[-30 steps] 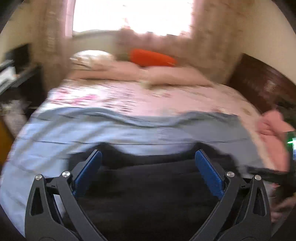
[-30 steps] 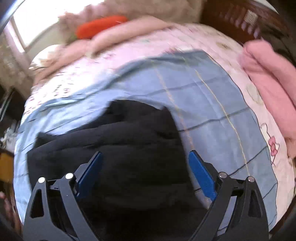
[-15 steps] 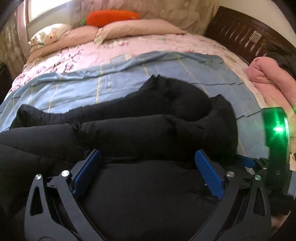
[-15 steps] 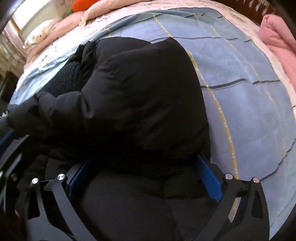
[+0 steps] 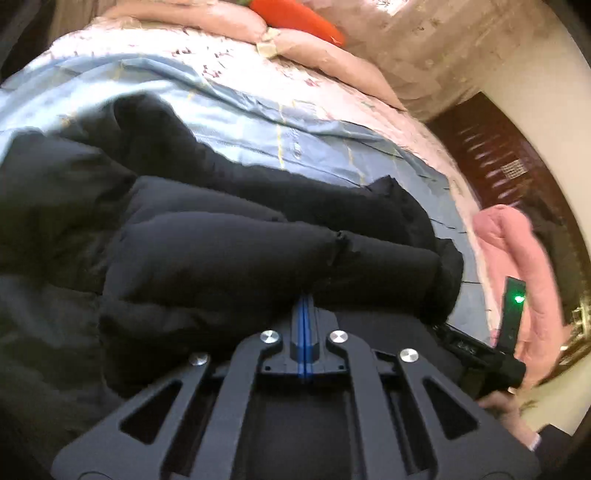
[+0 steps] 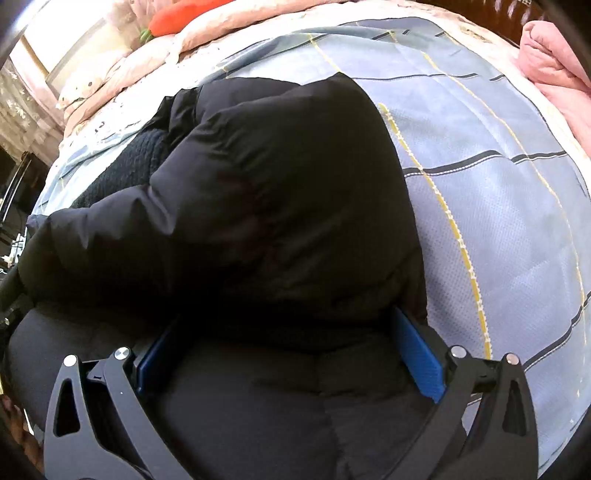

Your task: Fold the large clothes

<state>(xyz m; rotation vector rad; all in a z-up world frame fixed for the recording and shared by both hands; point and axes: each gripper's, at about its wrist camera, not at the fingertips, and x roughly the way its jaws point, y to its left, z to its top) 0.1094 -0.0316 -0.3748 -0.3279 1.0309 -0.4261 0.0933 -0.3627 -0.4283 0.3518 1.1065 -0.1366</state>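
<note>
Down at the bottom centre of the left wrist view, the left gripper (image 5: 303, 306) is clenched, its blue pads pressed together at a fold of the black puffer jacket (image 5: 221, 251); whether cloth is pinched between them cannot be told. Meanwhile the right gripper (image 6: 291, 354) stands released and wide at the lower middle of its view, pads straddling the jacket's padded edge, probably placed to take a second hold for the fold. Beyond, the jacket lies bunched on the blue checked sheet (image 6: 498, 184) on the bed, with an orange carrot pillow (image 5: 295, 16) at the top; no writing is readable.

blue checked sheet (image 6: 498, 206) | orange carrot cushion (image 5: 295, 16) (by pillows) | pink blanket (image 5: 517, 258)
</note>
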